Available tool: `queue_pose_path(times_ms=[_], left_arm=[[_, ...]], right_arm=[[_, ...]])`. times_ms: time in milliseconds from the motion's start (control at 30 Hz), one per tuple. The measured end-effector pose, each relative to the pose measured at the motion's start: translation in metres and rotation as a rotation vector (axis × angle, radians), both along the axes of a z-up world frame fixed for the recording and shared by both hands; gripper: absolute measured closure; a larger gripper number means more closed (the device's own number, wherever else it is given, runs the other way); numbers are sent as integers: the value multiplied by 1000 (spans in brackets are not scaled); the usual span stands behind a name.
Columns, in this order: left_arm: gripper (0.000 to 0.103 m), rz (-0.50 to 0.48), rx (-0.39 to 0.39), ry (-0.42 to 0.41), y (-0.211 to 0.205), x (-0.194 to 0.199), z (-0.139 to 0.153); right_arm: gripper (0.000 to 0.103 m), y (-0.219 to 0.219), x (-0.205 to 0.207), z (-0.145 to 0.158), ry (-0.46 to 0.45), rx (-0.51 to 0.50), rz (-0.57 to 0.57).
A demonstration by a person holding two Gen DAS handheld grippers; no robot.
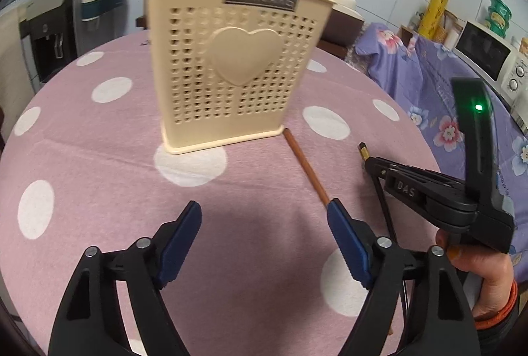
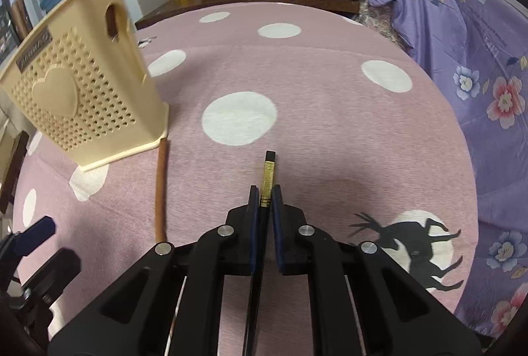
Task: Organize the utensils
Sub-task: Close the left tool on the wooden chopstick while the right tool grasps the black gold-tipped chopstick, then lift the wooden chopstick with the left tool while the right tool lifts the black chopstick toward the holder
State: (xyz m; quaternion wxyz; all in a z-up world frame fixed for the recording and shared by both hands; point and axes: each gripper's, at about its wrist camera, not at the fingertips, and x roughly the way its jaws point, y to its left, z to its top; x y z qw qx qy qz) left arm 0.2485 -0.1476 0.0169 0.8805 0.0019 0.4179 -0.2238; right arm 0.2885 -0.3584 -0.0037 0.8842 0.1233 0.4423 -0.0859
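1. Left wrist view: your left tongs (image 1: 264, 217) stand wide with nothing between the blue pads, low over the pink dotted cloth of the bench (image 1: 99, 164).
2. The cream utensil holder (image 1: 236, 65) stands upright on the bench ahead of them, heart panel facing you, with dark utensil heads showing above its rim.
3. A brown chopstick (image 1: 305, 166) lies on the cloth, its far end just beside the holder's base and its near end at the left tongs' right pad; contact there is unclear.
4. Right wrist view: your right tongs (image 2: 265, 207) are pinched tight on a black chopstick with a gold band (image 2: 268, 174), whose tip pokes out past the pads, low over the cloth.
5. The brown chopstick lies off to the left, near the holder.
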Motion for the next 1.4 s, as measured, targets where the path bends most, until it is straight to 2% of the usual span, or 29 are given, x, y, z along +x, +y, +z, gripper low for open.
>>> queue_pose_path(times_ms=[133,200,233,300,433,633,833,1100,1400], left_arm=[[34,-45,9,39,-27,17,-2],[45,-60,30,54,-41,25,-5],[47,-64,35,65,-47,30,-8],[53,-60,44,81,-57,39,-11],[57,-46,72,73,-71,49,-13],[71,-43,101,101,-80,57,-25],[77,-31,90,109,-79,59,-23],[91,-26,108,99,-82,68,-25],[94,-16,93,89,-81,68,-26]], right_arm=[[95,-15,-7,4,-23,26,-33],[94,-19,-10,5,-25,32,-41],[94,-21,-11,4,-25,35,-46],[94,-23,-12,3,-24,40,-54],[94,-30,-15,0,-21,47,-69],[94,-32,-16,2,-28,47,-77],[94,-32,-17,3,-30,44,-78],[94,-30,-17,1,-27,47,-77],[100,-24,-17,10,-46,52,-47]])
